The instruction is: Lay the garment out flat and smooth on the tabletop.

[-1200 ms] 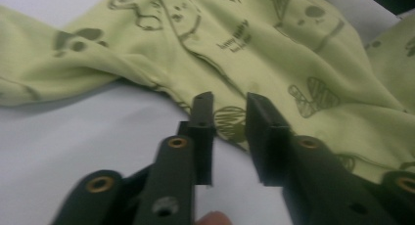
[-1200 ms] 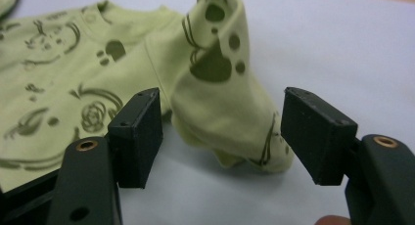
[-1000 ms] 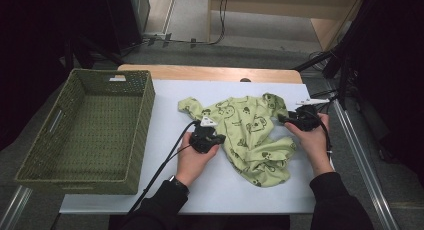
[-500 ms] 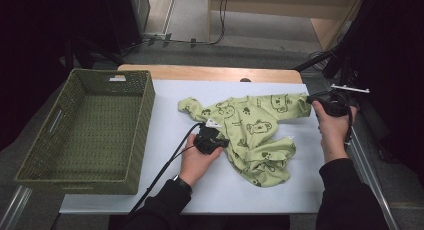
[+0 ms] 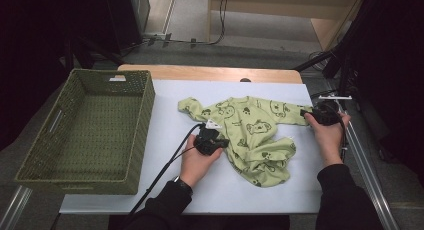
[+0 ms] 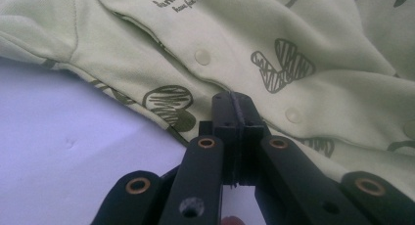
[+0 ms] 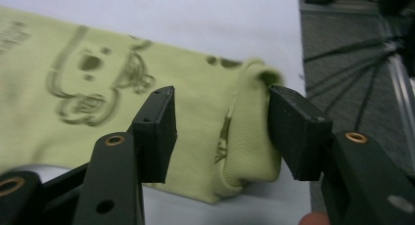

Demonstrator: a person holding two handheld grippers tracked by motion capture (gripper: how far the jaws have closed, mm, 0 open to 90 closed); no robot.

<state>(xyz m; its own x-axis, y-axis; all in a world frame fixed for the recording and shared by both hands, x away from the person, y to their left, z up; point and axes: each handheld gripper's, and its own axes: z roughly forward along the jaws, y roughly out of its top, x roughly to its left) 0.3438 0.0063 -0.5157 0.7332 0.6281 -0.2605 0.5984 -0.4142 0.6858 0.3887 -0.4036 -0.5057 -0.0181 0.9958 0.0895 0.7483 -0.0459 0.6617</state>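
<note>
Green romper [image 5: 250, 135] lies crumpled mid-counter [image 5: 165, 120], its sleeve stretched right. Risk: the cuff [image 7: 249, 137] slips free, because the right gripper [image 7: 220, 132] has just been opening its jaws, which now stand half apart around the cuff, one pad barely touching. Another tug could bunch the cloth, since the left gripper [image 6: 235, 122] stays clamped shut on the body's edge.

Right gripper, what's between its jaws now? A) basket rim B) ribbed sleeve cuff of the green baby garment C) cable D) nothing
B: in the right gripper view the right gripper has its jaws apart on either side of the ribbed cuff of the green baby garment; the jaws have just been opening, cuff between them.
</note>
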